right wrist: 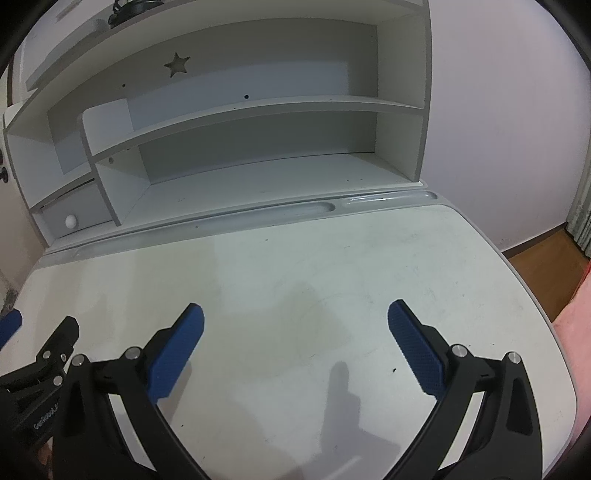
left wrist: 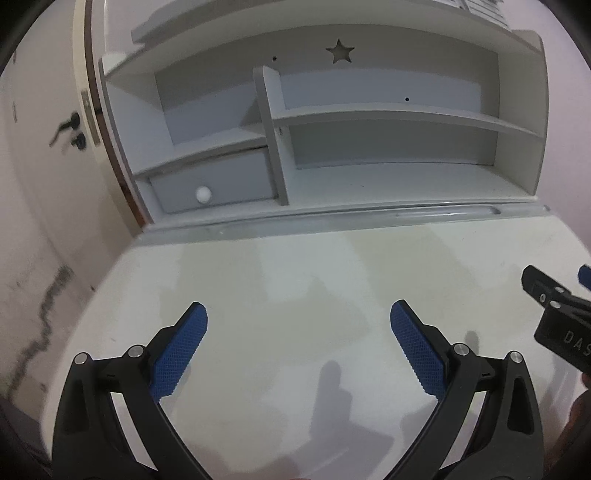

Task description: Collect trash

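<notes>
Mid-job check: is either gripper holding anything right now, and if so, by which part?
Nothing is held. The left gripper and the right gripper are both open above the white desk, with only bare desktop between their blue pads.

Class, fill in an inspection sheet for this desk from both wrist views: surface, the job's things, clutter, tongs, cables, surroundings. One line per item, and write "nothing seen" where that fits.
Surface: white desk top, bare, with faint scuffs and small dark specks; a grey pen groove runs along its back edge.
Job's things: nothing seen; no trash in either view.
Clutter: nothing seen on the shelves; small drawer with a white knob, shut.
Tongs: left tongs open, empty, above the desk; right tongs open, empty.
Cables: a dark item on top of the hutch, possibly a cable, too cropped to tell.
Surroundings: door with a dark handle at left; wooden floor at right.
</notes>
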Tool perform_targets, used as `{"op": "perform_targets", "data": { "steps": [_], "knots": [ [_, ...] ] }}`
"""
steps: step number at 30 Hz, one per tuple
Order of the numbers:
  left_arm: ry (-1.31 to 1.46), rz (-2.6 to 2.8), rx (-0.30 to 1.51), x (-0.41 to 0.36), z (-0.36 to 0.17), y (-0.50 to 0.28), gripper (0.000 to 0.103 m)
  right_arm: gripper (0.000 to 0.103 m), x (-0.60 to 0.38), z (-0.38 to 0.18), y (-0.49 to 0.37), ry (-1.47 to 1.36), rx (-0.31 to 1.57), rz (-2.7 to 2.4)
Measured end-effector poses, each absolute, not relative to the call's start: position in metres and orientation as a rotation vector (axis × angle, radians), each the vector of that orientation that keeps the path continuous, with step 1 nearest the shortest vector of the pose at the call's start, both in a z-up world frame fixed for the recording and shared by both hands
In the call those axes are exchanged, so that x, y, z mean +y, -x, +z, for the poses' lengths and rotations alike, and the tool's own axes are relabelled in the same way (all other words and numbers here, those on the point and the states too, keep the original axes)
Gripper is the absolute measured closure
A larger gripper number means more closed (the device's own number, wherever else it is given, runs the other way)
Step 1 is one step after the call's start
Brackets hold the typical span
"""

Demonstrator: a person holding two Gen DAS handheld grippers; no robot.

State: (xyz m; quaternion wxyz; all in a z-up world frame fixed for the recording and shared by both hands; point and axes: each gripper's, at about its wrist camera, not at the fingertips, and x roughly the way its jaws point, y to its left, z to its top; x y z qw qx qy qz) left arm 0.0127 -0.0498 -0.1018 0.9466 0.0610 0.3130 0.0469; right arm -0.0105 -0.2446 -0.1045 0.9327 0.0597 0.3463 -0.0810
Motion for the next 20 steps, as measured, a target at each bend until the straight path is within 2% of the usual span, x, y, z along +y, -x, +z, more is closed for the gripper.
{"op": "perform_targets", "data": {
  "steps": [8, 20],
  "knots": [
    [-0.096, -0.012, 0.654, -0.048, -0.097, -0.012, 0.007, 0.006, -0.248, -0.109, 0.007, -0.135, 0.735, -0.161],
    [-0.048, -0.001, 0.841, -0.043, -0.127, -0.026, 0.007, 0.006, -0.249, -0.122, 0.014, -0.043, 0.843, -0.174]
  ]
}}
